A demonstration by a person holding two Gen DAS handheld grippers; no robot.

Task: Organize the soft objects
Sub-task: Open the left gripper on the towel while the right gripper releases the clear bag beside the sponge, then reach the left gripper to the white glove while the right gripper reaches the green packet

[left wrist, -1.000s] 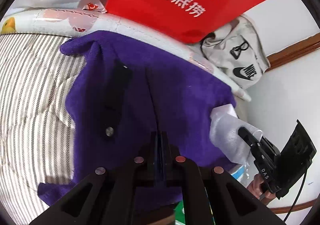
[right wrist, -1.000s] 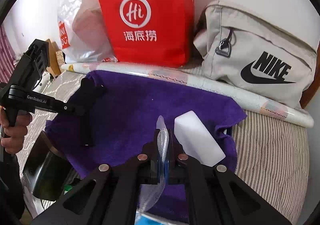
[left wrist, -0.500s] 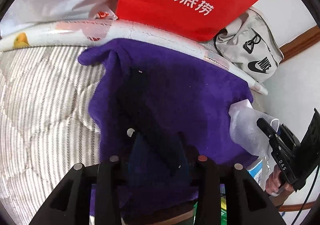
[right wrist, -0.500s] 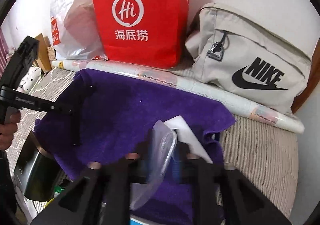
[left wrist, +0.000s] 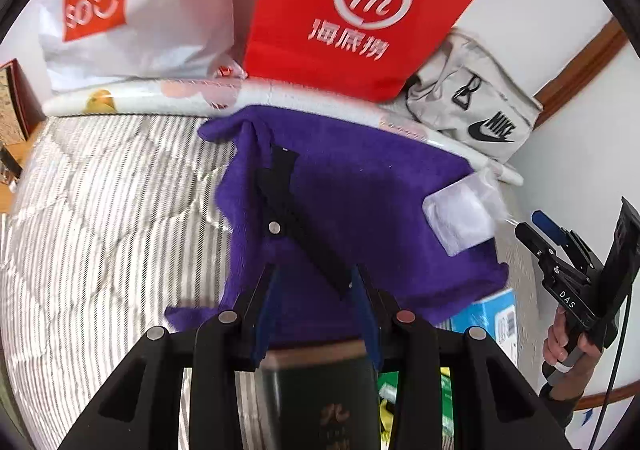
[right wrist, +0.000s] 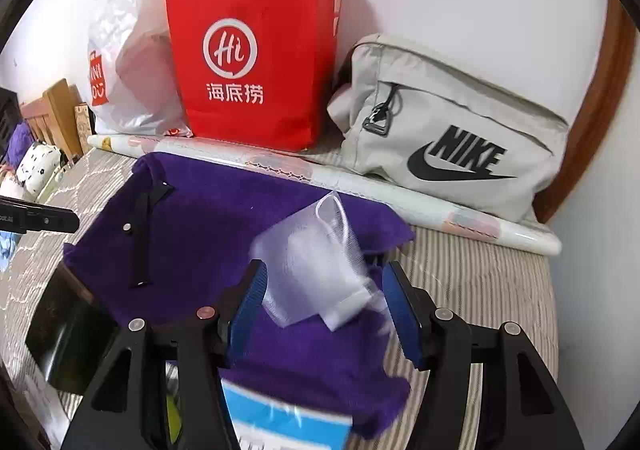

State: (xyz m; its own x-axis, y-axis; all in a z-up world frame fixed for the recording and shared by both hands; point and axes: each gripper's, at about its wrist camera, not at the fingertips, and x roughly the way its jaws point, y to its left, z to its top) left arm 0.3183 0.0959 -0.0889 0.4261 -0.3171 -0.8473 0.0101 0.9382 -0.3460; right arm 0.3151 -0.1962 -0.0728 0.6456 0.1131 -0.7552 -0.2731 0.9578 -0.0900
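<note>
Left wrist view: the left gripper (left wrist: 316,282) stands with its jaws spread and nothing between them, just short of the near end of a black strap (left wrist: 298,216) that lies on a purple towel (left wrist: 372,210) spread over the striped bedding (left wrist: 100,210). The strap's long axis runs from the near end, directly ahead of the fingertips, away and slightly left toward the towel's far left corner; a metal snap shows near its middle. To the right of these tongs, the bagged white pad (left wrist: 460,216) rests on the towel's right edge, with the right gripper (left wrist: 532,230) near it. Right wrist view: the right gripper (right wrist: 324,290) is likewise spread and holds nothing; the bagged white pad (right wrist: 316,274) lies loose between its blue fingers (right wrist: 250,300), its long axis slanting from near right to far left, the bag's open mouth pointing away. The black strap (right wrist: 142,230) lies well to the left, running almost straight away. Judged step: both items appear set down on the towel, a placing step complete. The next move probably calls for backing both tongs clear, then folding or gathering the towel without dragging either item.
</note>
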